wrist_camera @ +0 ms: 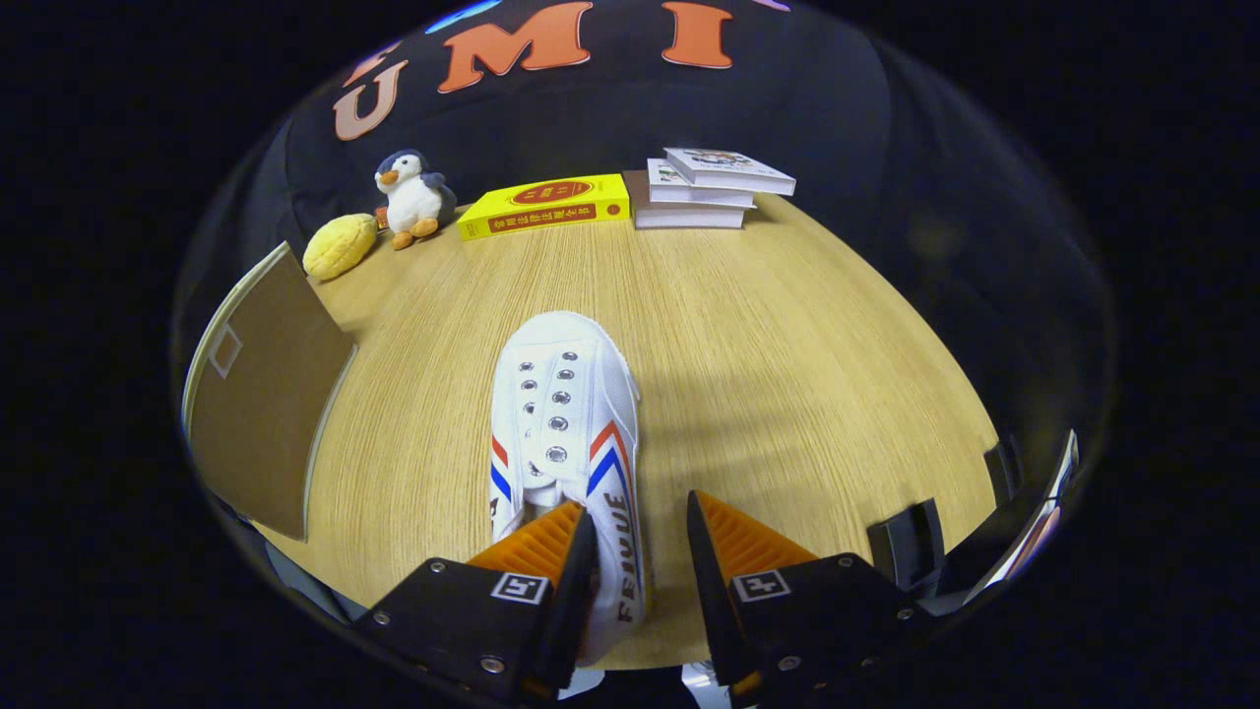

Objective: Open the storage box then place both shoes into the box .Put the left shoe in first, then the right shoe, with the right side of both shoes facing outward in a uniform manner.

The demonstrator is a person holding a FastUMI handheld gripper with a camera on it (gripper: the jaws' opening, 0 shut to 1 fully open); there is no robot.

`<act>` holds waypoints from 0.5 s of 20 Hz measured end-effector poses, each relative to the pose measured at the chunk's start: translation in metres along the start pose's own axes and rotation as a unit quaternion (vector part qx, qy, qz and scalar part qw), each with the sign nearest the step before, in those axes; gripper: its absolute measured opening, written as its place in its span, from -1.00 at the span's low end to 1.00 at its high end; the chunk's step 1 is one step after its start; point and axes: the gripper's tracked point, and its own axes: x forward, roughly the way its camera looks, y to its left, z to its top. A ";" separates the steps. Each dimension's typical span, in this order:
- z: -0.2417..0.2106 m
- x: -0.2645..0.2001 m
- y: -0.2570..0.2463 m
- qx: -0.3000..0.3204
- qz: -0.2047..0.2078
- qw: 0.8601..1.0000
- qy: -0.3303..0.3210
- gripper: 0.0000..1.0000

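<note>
Gripper straddling the heel side wall of the white shoe point(566, 433).

The gripper point(640, 537) stands spread, not yet clamped: one finger sits inside the shoe's opening, the other outside its right wall, seemingly to pinch that wall for lifting. The shoe lies on the wooden table point(787, 354), toe pointing away; left of it stands the brown storage box lid point(261, 394).

1. A shoe point(566, 423) is lying on the table point(787, 374), toe pointing away, its heel side wall sitting between the parted fingers of the gripper point(640, 551).
2. A box flap point(261, 394) is standing left of the shoe.
3. Along the far edge, left to right, are sitting a bun-shaped toy point(340, 246), a penguin toy point(411, 197), a single book point(544, 206) and a book stack point(709, 187).
</note>
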 end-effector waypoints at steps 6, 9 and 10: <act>-0.006 0.011 0.004 0.025 0.100 0.993 0.059 -0.11; -0.007 0.014 0.002 0.070 0.129 0.985 0.092 0.09; -0.007 0.013 0.003 0.071 0.135 0.984 0.096 0.10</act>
